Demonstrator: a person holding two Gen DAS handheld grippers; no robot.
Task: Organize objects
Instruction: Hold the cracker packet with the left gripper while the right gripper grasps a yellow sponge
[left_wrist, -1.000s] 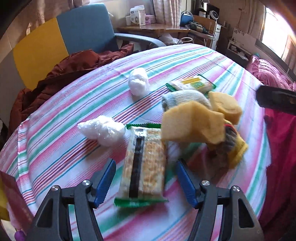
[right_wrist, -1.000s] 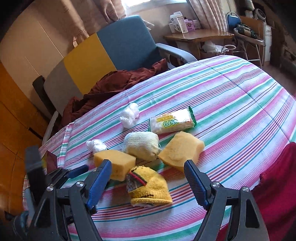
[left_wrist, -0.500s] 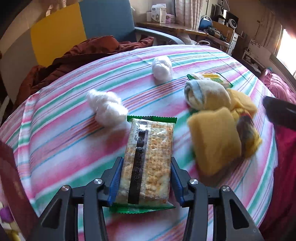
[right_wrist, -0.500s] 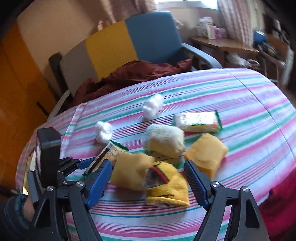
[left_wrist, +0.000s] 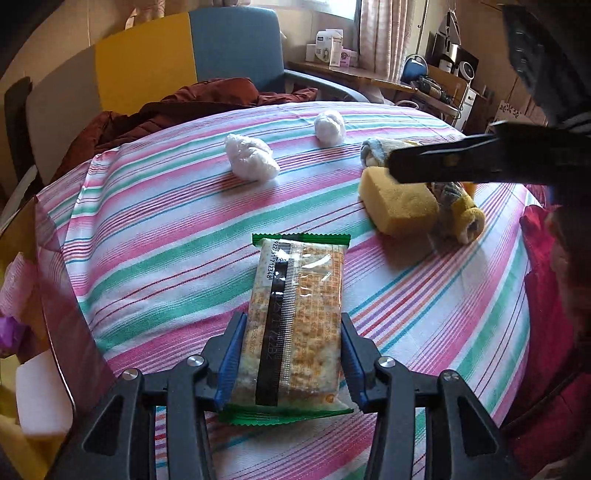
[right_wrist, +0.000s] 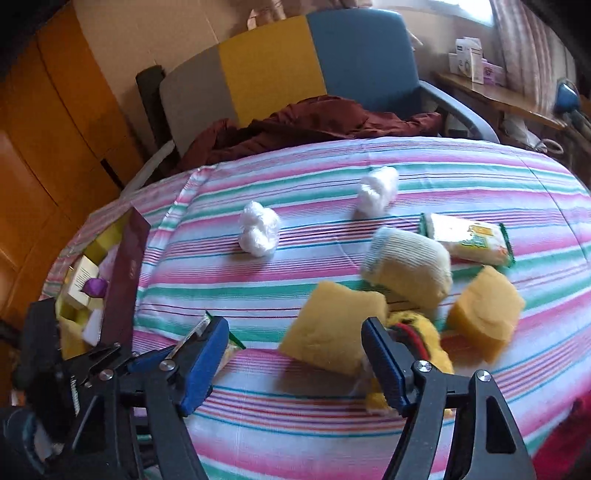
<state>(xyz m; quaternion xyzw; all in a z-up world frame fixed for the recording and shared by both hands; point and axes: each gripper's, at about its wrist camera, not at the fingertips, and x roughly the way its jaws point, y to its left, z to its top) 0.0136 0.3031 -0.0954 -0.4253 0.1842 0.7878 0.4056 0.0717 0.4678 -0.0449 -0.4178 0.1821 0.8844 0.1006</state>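
Left claw (left_wrist: 291, 363) clamped on cracker pack (left_wrist: 295, 325); right claw (right_wrist: 295, 363) agape. Pack's near end cut off by pads; long axis straight ahead.

Pink-green striped tablecloth (left_wrist: 177, 236), yellow sponge (left_wrist: 399, 206)

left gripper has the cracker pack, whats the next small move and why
Probably lift the cracker pack and carry it left toward the box at the table edge. The left gripper looks shut on the pack's sides, and the box already holds small items, so it seems the likely place. The right gripper hangs open over the yellow sponge.
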